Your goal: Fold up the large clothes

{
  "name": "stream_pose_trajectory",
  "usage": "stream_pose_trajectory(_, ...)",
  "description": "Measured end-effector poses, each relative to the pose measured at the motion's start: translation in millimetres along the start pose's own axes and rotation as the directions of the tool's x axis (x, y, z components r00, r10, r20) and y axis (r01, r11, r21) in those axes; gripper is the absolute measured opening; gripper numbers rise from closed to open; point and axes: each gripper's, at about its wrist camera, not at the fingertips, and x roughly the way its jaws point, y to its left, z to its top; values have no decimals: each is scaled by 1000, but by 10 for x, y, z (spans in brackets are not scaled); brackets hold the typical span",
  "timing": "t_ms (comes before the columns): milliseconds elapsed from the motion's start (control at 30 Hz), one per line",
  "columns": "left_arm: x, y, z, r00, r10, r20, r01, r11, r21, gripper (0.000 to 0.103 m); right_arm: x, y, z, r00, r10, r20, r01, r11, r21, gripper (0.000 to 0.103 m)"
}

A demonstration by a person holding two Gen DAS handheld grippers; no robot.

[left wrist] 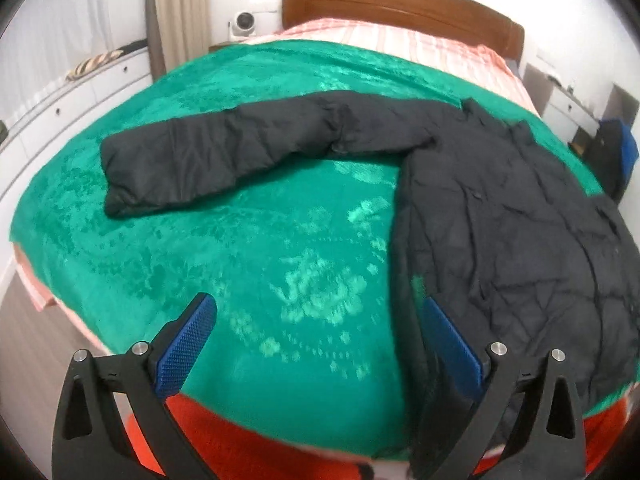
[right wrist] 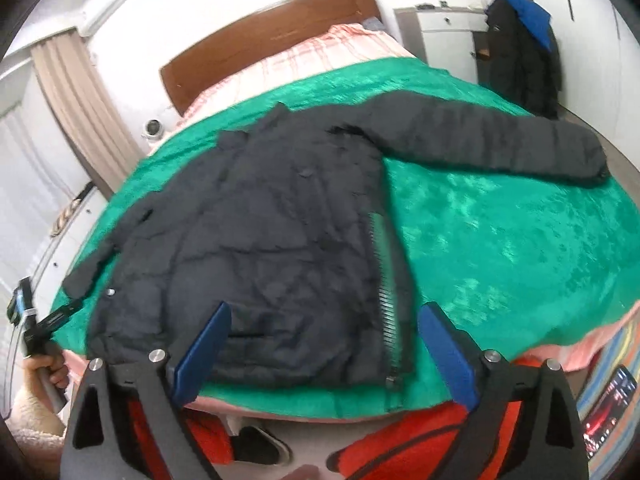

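**On the green bedspread, the jacket lies flat, ready to fold**

Across the plush green bedspread [left wrist: 240, 240] our dark quilted jacket [right wrist: 260, 248] lies spread, sleeves out to each side. Our left gripper [left wrist: 316, 344] and right gripper [right wrist: 324, 344] hang empty, jaws wide. We judge a sleeve fold comes next: pinch the puffy cuff [left wrist: 120, 184] deep, since the slick padded fabric slips, and lay it across the body.

Black puffer jacket [right wrist: 256, 248] spread flat on green blanket [right wrist: 500, 248], one sleeve [right wrist: 492, 140] stretched out right. Right tool [right wrist: 324, 348] wide apart above hem, holding nothing. Left tool [right wrist: 24, 320] at far left, in hand [right wrist: 48, 368].
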Motion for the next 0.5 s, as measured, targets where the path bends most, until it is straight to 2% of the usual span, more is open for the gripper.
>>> stream_pose_trajectory(67,82,21,1,998,38,46,-38,999,5,102,-19,65,-7,1000,16,14,-16,1000,-18,94)
stream_pose_trajectory(133,204,61,3,997,46,57,-46,999,3,102,-21,147,-23,1000,5,18,-4,999,-45,94)
stream_pose_trajectory(300,597,183,-80,996,75,-55,-76,997,-24,102,0,342,-49,997,-74,29,78,987,-140,94)
stream_pose_trajectory(400,617,285,-195,998,41,-37,-44,995,-86,102,1,472,-49,992,-114,55,124,967,-222,94)
stream_pose_trajectory(500,626,272,-257,999,46,-24,-48,997,-59,103,19,575,-31,988,-132,77,148,949,-279,94)
